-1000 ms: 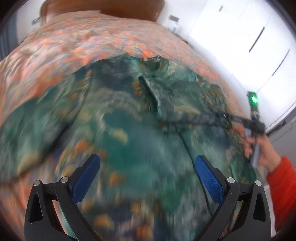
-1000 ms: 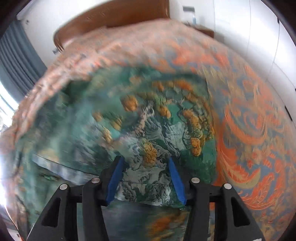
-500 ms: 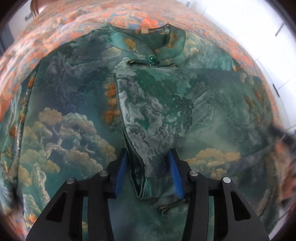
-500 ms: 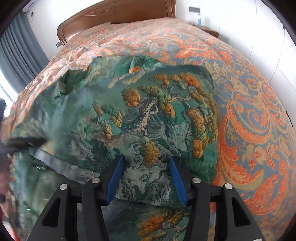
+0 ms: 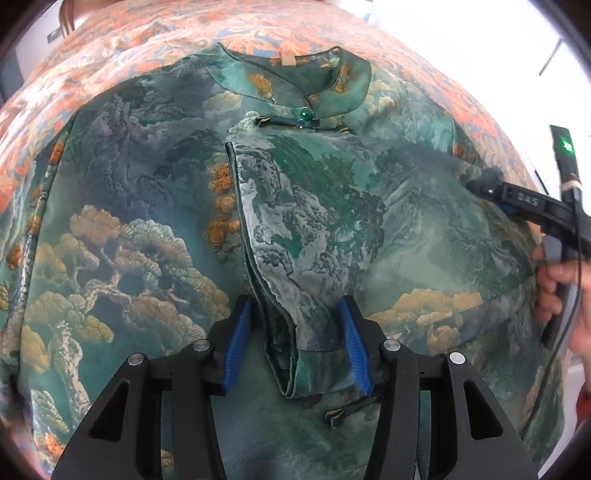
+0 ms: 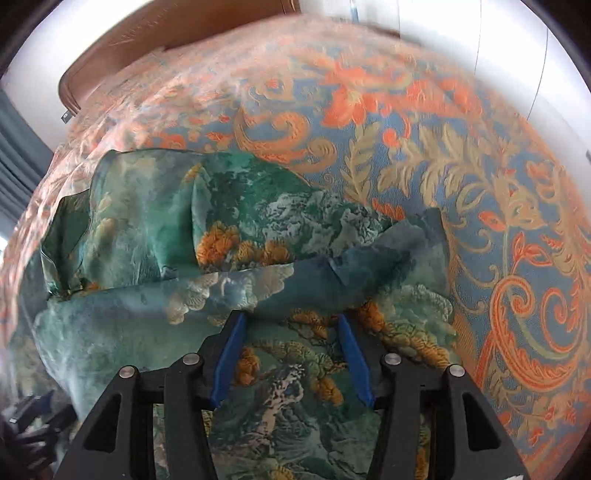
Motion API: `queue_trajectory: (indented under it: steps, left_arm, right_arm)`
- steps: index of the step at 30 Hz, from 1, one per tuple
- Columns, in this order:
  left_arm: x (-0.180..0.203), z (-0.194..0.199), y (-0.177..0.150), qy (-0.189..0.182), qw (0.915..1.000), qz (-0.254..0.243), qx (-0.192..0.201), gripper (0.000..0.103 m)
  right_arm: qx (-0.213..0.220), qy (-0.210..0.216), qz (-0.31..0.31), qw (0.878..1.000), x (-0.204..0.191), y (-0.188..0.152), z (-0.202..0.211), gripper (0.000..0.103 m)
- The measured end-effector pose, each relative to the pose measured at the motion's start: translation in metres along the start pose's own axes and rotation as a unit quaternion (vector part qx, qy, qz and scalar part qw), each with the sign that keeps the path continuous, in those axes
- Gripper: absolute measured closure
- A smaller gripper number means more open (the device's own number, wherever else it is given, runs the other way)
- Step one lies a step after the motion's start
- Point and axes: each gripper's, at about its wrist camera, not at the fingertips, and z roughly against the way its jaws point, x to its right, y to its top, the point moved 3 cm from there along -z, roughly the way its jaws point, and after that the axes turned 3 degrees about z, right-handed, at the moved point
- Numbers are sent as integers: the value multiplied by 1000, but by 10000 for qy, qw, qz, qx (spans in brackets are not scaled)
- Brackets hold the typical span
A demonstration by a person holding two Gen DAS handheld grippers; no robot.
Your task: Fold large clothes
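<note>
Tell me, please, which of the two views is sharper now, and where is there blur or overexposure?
Left wrist view: sharp on the green dress and its collar; the right edge is blown out white. Right wrist view: the bedspread is crisp nearby, smeared toward the headboard; both bulge from fisheye distortion.

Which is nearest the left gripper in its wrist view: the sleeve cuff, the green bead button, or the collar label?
1. Sleeve cuff: between the left gripper's fingers.
2. Green bead button: farther up the garment, below the collar.
3. Collar label: farthest, at the neckline's top.
</note>
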Motion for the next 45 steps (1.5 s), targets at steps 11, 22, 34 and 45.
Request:
queue_trajectory:
  steps: [11,22,34,45]
  left_arm:
    - [13,13,0,55,9999,111,119,21]
    - [11,128,-69,-56,9966,-417,712,10]
    - [-86,193,-164,419,9930,146,1096,9]
    - [-148,197,-196,476,9845,1105,1280,9]
  right_arm:
    - [638,26,538,9965,-7,-84,88,49]
    - [1232,132,200,9921,-28,-116,144,44]
    - [1786,190,1169,9768,-113,-262,238,31]
    - [1805,222,1284,9749,-154,-321,255,28]
